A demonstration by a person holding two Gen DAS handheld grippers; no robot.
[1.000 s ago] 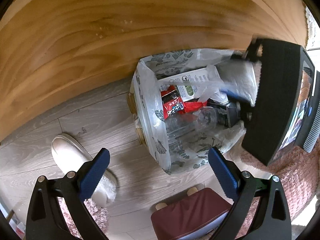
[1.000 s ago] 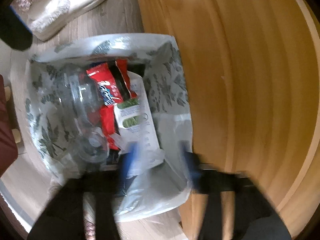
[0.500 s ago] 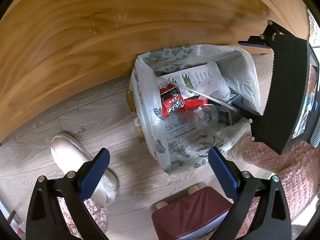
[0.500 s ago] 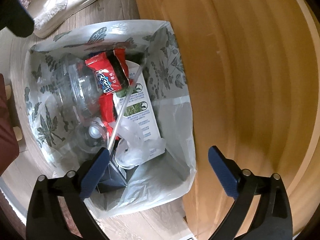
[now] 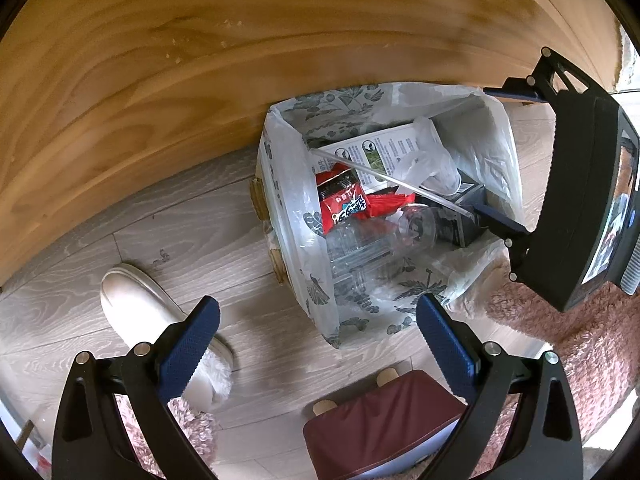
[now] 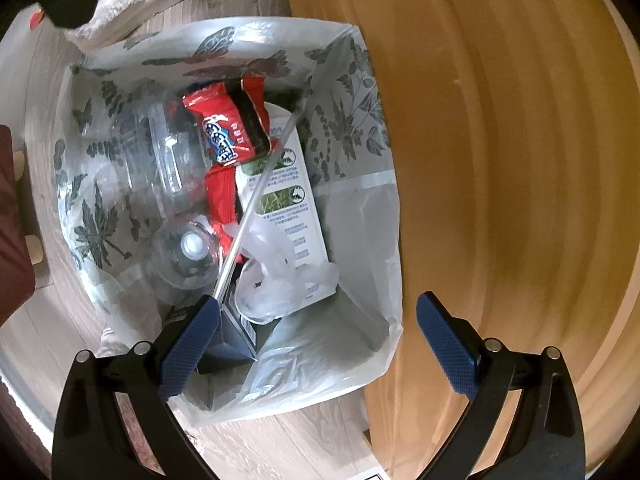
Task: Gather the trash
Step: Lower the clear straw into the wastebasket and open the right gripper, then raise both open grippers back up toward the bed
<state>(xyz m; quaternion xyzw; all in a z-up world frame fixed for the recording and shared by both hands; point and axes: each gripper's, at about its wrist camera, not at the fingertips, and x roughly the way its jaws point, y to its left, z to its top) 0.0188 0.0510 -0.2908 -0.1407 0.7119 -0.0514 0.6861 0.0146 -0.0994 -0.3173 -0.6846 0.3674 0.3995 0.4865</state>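
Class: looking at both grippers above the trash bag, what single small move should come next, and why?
Probably lift the right gripper clear of the bag. It is open and holds nothing, and the straw already lies inside among the wrappers, so that drop looks done.

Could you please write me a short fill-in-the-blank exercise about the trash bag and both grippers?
1. The leaf-printed plastic trash bag stands on the floor against a ____ panel.
2. The red snack wrapper lies ____ the bag.
3. The right gripper has ____ jaws, holding nothing.
4. The left gripper has ____ jaws.

Missing words: wooden; inside; open; open
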